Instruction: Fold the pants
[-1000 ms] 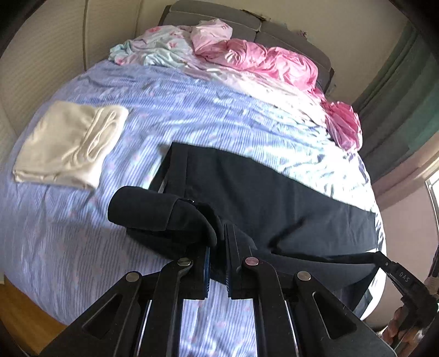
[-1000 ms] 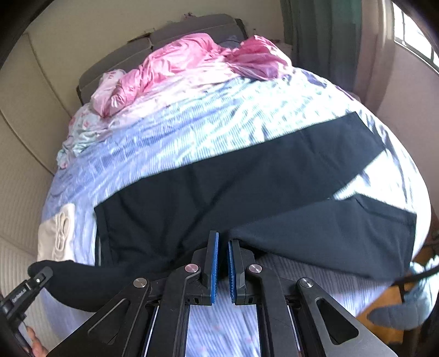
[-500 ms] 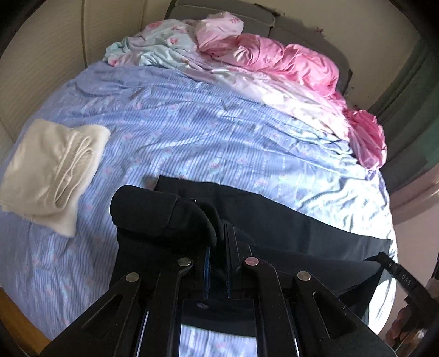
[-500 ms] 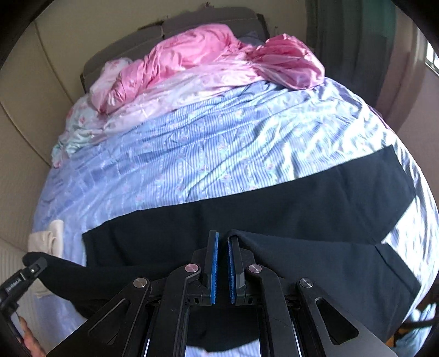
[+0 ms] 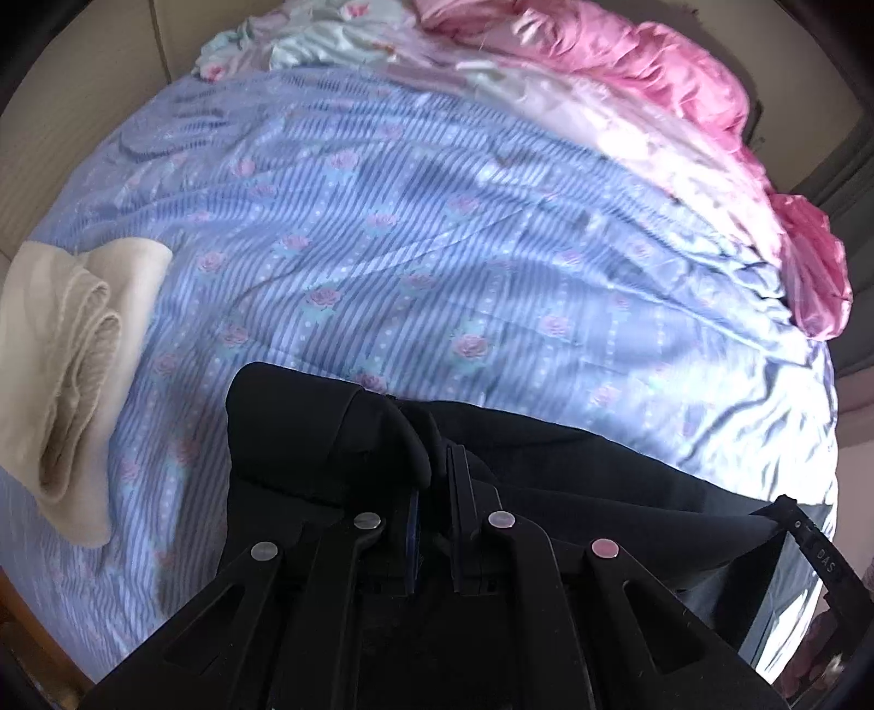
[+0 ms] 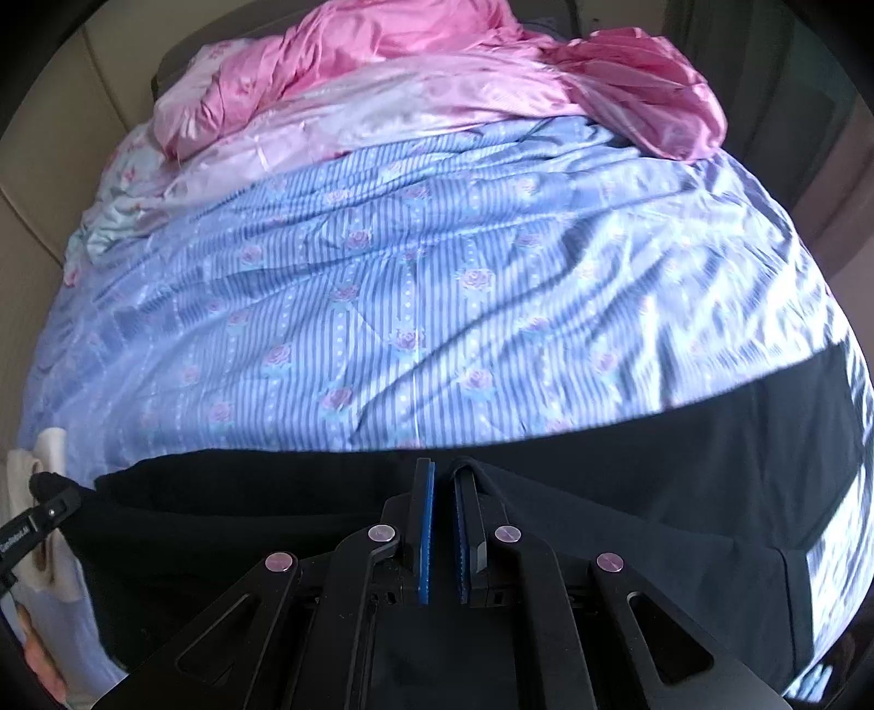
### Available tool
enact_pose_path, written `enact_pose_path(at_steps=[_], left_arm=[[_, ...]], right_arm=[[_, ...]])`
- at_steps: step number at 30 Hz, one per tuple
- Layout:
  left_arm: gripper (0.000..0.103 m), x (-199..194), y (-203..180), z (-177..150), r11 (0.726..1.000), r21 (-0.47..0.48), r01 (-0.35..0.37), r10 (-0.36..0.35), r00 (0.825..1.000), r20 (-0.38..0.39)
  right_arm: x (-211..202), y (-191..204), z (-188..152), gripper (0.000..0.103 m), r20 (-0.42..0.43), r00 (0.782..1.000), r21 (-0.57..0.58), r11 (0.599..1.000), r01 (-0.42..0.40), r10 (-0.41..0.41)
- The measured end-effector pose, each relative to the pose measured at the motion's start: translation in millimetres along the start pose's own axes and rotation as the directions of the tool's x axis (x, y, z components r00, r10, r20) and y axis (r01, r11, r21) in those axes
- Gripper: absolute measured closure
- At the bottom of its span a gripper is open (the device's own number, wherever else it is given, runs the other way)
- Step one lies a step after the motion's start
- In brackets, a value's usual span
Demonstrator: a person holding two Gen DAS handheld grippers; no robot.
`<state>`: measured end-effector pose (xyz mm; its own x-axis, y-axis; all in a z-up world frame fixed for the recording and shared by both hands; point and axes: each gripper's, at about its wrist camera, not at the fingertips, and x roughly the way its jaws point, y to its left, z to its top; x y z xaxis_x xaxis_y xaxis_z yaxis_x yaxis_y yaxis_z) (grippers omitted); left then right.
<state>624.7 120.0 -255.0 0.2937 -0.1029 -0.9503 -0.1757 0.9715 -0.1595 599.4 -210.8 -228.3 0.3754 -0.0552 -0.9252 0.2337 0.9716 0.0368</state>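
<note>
Left wrist view: the left claw (image 5: 437, 480) is clenched on a bunched edge of the black pants (image 5: 573, 480), which lie across the near bed (image 5: 437, 246).

Right wrist view: the right claw (image 6: 443, 491) grips the pants' (image 6: 655, 491) folded edge, pads nearly together.

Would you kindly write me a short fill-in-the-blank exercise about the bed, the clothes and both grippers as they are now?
1. Both grippers are shut on the ____ pants.
2. The bedsheet under the pants is blue, striped and printed with ____.
3. The folded cream garment lies on the ____ side of the left wrist view.
4. The crumpled quilt at the far end of the bed is ____.

Missing words: black; roses; left; pink
</note>
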Motion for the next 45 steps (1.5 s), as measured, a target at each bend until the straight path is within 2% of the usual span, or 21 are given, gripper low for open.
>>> enact_pose_path(at_steps=[4, 8, 9, 10, 11, 12, 13, 15, 20, 24, 27, 30, 37, 42, 45], left_arm=[[0.092, 24.5, 1.4, 9.3, 1.000, -0.005, -0.012, 0.012, 0.999, -0.047], [0.084, 32.5, 0.7, 14.4, 0.999, 0.024, -0.029, 0.031, 0.997, -0.067], [0.074, 29.4, 0.6, 14.6, 0.999, 0.032, -0.033, 0.034, 0.998, -0.059], [0.068, 25.4, 1.5, 14.7, 0.999, 0.034, -0.025, 0.027, 0.998, -0.049], [0.052, 19.0, 2.5, 14.1, 0.999, 0.033, -0.013, 0.014, 0.999, -0.030], [0.037, 10.8, 3.0, 13.0, 0.999, 0.035, -0.014, 0.014, 1.000, -0.002], [0.034, 2.9, 3.5, 11.9, 0.999, 0.043, -0.019, 0.018, 1.000, 0.026], [0.034, -13.3, 4.4, 7.3, 0.997, 0.072, -0.013, 0.009, 0.998, 0.059], [0.034, -46.3, 5.9, -19.8, 0.988, 0.152, -0.005, -0.009, 0.996, 0.087], [0.034, -83.7, 2.4, -59.7, 0.970, 0.244, -0.019, -0.016, 0.990, 0.140], [0.034, -116.9, 0.7, -91.9, 0.956, 0.294, -0.001, -0.054, 0.982, 0.180], [0.034, -148.6, -4.1, -123.3, 0.941, 0.339, 0.016, -0.092, 0.973, 0.210], [0.033, -206.8, -20.5, -181.0, 0.908, 0.415, 0.060, -0.168, 0.959, 0.229], [0.032, -238.1, -36.9, -215.5, 0.887, 0.457, 0.073, -0.194, 0.955, 0.223], [0.031, -247.9, -52.0, -237.7, 0.858, 0.505, 0.093, -0.220, 0.955, 0.198]], right_arm=[[26.8, 7.9, 10.4, 0.096, -0.039, 0.999, -0.037, 0.999, 0.019, -0.021], [42.4, 11.4, 8.5, 0.094, -0.071, 0.997, -0.049, 0.998, 0.034, -0.038], [43.2, 11.6, 7.9, 0.093, -0.078, 0.996, -0.048, 0.998, 0.034, -0.038], [42.9, 11.7, 7.8, 0.086, -0.086, 0.996, -0.044, 0.999, 0.029, -0.033], [41.2, 12.3, 7.6, 0.075, -0.087, 0.996, -0.040, 0.999, 0.023, -0.026], [37.0, 12.5, 7.5, 0.069, -0.080, 0.997, -0.032, 0.999, 0.013, -0.016], [31.9, 13.5, 6.8, 0.061, -0.069, 0.998, -0.023, 1.000, 0.001, -0.002], [17.3, 17.5, 3.9, 0.055, -0.041, 0.999, -0.021, 1.000, -0.020, 0.019], [-22.3, 38.3, -18.2, 0.055, 0.010, 0.997, -0.117, 0.991, -0.072, 0.074], [-61.9, 49.8, -50.3, 0.055, 0.036, 0.991, -0.204, 0.971, -0.122, 0.132], [-91.6, 48.4, -74.3, 0.055, 0.055, 0.986, -0.240, 0.961, -0.140, 0.157], [-128.0, 43.3, -101.8, 0.050, 0.087, 0.981, -0.261, 0.954, -0.147, 0.175], [-208.5, 21.6, -165.0, 0.048, 0.173, 0.970, -0.236, 0.963, -0.130, 0.173], [-246.1, 6.2, -201.1, 0.048, 0.192, 0.966, -0.190, 0.973, -0.134, 0.170], [-263.2, -8.9, -222.1, 0.048, 0.204, 0.968, -0.161, 0.980, -0.116, 0.149]])
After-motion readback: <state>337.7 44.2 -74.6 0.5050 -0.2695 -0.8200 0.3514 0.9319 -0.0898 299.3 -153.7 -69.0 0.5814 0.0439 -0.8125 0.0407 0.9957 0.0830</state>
